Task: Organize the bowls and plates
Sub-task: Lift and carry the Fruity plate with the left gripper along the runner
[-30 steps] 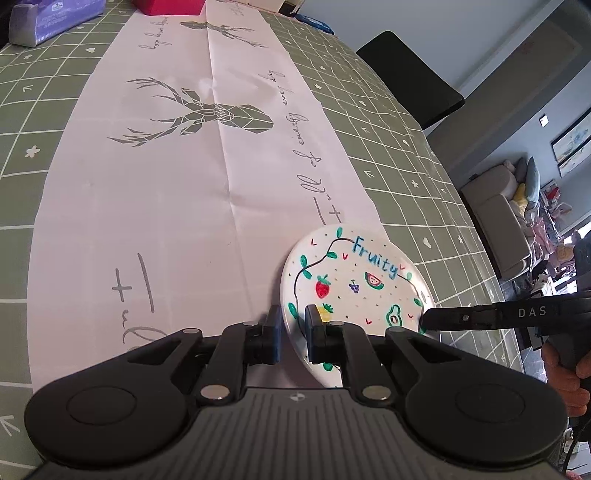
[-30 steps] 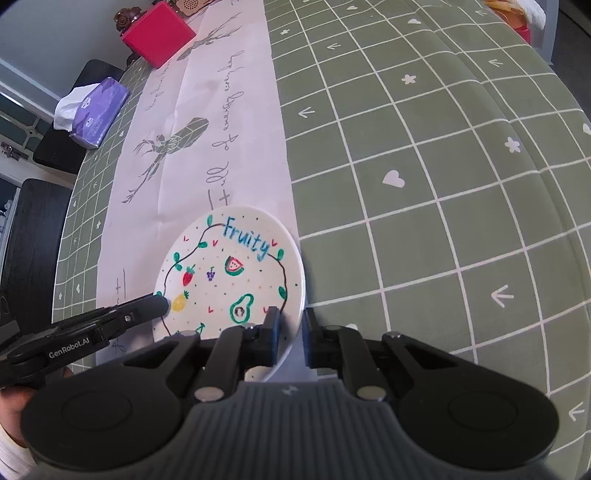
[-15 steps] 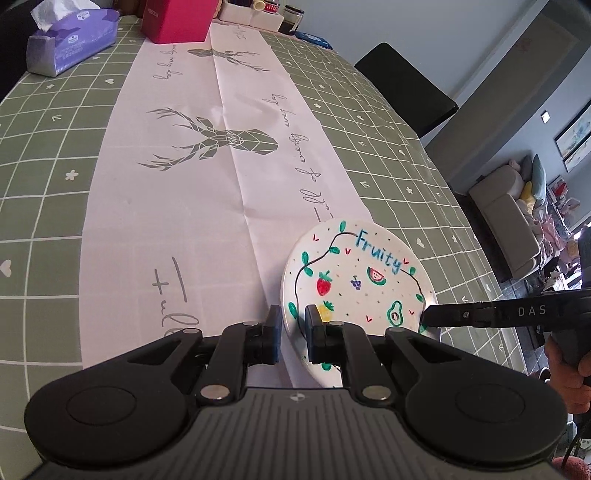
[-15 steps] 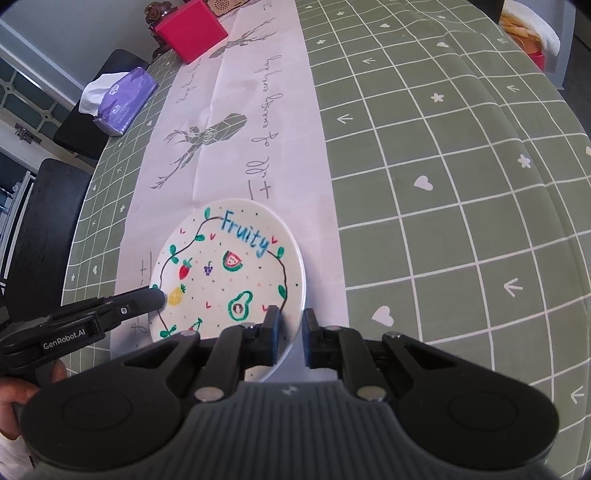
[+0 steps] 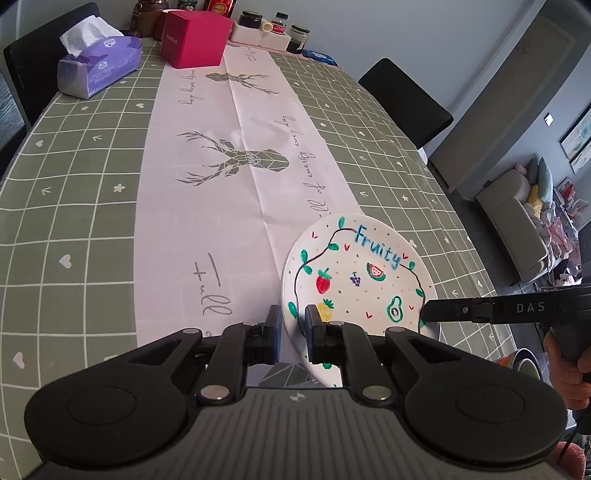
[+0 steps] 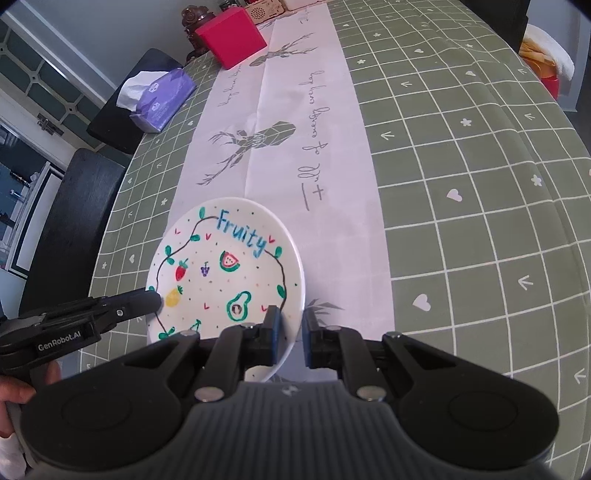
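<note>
A white plate (image 5: 360, 280) painted with fruit and the word "Fruity" is held above the table by both grippers. My left gripper (image 5: 293, 328) is shut on the plate's left rim, one finger over it and one under. My right gripper (image 6: 291, 330) is shut on its right rim in the same way; the plate (image 6: 225, 273) fills the lower left of that view. Each gripper shows in the other's view, the right one (image 5: 428, 314) and the left one (image 6: 153, 297) both at the plate's edge.
The table has a green checked cloth (image 5: 74, 206) and a white runner with deer prints (image 5: 236, 162). At the far end stand a purple tissue box (image 5: 99, 70), a red box (image 5: 195, 42) and several jars (image 5: 273, 27). Black chairs (image 5: 406, 99) line the sides.
Both grippers have lifted the plate higher off the table. The views now take in more of the far end of the table.
</note>
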Demonstrator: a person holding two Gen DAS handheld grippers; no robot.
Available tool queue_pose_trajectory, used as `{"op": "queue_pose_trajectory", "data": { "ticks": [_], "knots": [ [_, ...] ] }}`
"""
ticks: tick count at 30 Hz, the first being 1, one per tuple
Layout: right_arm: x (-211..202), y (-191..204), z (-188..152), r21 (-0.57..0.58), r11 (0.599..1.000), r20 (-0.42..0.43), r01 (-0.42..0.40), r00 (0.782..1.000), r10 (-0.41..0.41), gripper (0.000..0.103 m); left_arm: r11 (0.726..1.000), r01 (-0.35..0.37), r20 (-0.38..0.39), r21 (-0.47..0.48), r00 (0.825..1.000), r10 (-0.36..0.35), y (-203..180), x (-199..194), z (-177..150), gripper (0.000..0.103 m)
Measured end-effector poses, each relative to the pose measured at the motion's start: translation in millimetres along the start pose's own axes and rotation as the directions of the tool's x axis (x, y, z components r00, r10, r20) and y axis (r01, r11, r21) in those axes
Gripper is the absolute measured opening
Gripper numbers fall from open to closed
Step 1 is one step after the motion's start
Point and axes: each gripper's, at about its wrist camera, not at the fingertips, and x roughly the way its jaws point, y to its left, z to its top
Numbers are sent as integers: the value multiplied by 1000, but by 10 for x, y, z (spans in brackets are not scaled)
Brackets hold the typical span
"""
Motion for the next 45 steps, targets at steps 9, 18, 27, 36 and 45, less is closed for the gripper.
{"op": "queue_pose_trajectory", "data": {
  "ticks": [9,18,27,36,45],
  "knots": [
    [-84,249,-282,-29,999,-4,-32,999,32,11,999,-32,8,-17,999,32,77,-340,-236,14],
    [-46,381,-591,-35,998,-34,-54,998,53,11,997,-70,0,-25,998,70,122,-546,-546,14],
    [18,438,-872,-63,996,-74,-56,996,51,11,995,-89,-41,-34,995,88,177,-596,-887,14],
    [181,381,-974,-71,997,-111,-33,994,25,11,994,-79,-89,-74,993,72,274,-430,-1057,14],
    [235,344,-974,-81,997,-119,-17,993,7,11,993,-99,-121,-62,989,91,244,-343,-1064,14]
  ]
}}
